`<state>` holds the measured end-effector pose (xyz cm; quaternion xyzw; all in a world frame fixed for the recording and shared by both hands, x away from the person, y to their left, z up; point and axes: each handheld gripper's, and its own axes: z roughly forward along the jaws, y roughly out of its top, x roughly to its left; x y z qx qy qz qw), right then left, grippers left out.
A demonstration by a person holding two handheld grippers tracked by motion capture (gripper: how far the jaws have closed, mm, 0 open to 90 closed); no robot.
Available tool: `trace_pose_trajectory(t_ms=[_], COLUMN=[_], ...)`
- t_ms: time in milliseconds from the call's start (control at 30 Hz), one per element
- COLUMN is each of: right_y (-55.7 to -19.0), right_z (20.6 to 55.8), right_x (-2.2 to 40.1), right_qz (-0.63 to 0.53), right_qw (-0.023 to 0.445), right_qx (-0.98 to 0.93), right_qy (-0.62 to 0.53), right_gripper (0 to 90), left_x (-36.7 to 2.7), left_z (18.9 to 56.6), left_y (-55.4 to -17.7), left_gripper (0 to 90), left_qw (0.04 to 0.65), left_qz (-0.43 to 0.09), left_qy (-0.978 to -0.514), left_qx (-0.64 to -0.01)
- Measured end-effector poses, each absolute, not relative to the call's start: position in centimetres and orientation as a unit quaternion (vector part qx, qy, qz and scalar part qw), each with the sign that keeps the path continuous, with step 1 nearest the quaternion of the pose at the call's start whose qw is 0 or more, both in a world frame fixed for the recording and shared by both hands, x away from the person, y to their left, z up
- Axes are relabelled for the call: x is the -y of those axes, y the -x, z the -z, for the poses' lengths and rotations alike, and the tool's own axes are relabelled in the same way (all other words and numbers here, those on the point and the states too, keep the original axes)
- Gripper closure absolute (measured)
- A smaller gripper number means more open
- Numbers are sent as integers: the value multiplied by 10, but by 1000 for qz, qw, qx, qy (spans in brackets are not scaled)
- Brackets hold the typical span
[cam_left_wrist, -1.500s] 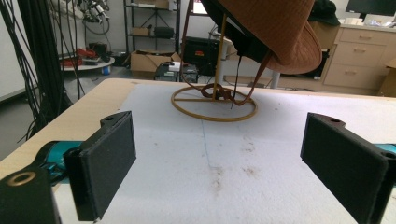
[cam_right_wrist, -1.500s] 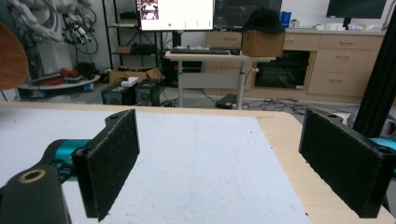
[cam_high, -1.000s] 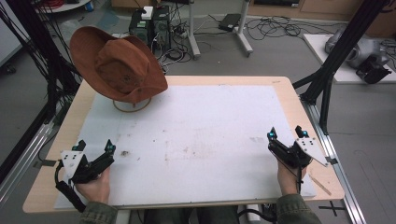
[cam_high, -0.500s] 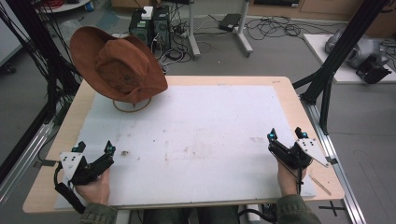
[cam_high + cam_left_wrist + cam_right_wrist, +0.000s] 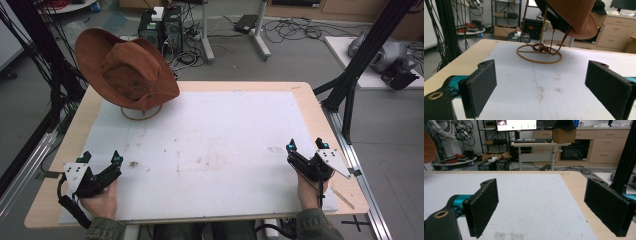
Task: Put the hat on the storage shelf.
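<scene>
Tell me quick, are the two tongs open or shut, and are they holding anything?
Left tongs: open, holding nothing.
Right tongs: open, holding nothing.

Grey floor (image 5: 235,60) strewn with cables, wooden drawer cabinets (image 5: 609,143) along the wall, a desk (image 5: 540,144) before them.

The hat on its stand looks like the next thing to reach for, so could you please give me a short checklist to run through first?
1. Left gripper open: ok, jaws wide apart.
2. Right gripper open: ok, jaws wide apart.
3. Both grippers holding nothing: ok.
4. Hat on the wire stand: ok, hanging tilted, cord trailing onto the base ring.
5. White mat between left gripper and stand unobstructed: ok, only smudges.
6. Stand fixed to the table: cannot tell.
</scene>
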<state>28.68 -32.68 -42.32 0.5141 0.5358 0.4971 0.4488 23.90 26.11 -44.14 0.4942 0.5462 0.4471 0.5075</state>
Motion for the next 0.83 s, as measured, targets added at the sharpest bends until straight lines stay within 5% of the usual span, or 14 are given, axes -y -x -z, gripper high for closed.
trace_pose_trajectory(t_ms=[833], right_y=[-288], right_z=[429], right_x=[328], right_qz=[-493], right_qw=[440], right_qx=[-541], right_qy=[-520], right_gripper=[116], left_x=[-261], left_z=[443], left_y=[-241], left_gripper=[106], left_qw=[506], left_qz=[-447], left_qy=[-498], left_qx=[-544])
